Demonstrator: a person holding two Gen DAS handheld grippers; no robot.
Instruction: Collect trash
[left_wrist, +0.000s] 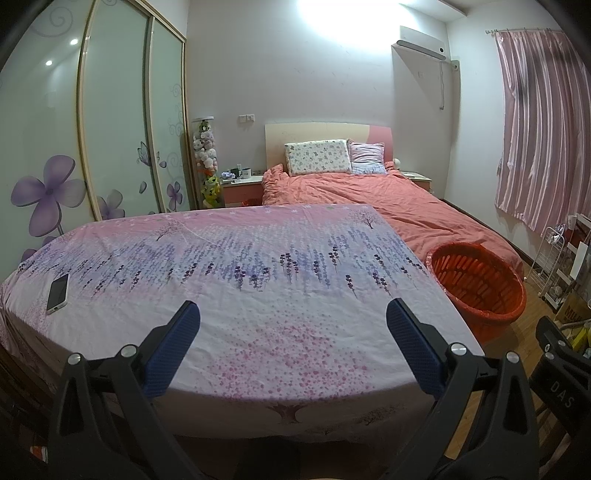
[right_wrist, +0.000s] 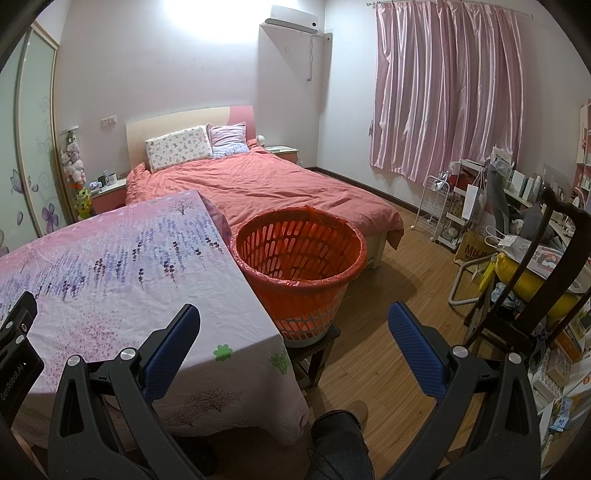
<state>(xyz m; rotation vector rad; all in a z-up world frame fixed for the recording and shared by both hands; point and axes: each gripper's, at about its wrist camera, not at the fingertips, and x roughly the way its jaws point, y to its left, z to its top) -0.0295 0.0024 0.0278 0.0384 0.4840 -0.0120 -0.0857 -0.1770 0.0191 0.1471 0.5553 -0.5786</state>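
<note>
An orange basket (right_wrist: 299, 254) lined with a red bag stands on a small dark stool at the right end of the table; it also shows in the left wrist view (left_wrist: 476, 282). No trash shows on the table's floral cloth (left_wrist: 258, 295). My left gripper (left_wrist: 293, 314) is open and empty above the near part of the table. My right gripper (right_wrist: 293, 317) is open and empty, over the table's right corner and the basket's base. The right gripper's body shows at the right edge of the left wrist view.
A phone (left_wrist: 58, 292) lies on the table's left side. A bed with a coral duvet (right_wrist: 266, 184) stands behind the table. A chair (right_wrist: 528, 291), white racks and clutter fill the right side. Wooden floor (right_wrist: 384, 295) lies between. A wardrobe (left_wrist: 122, 122) is left.
</note>
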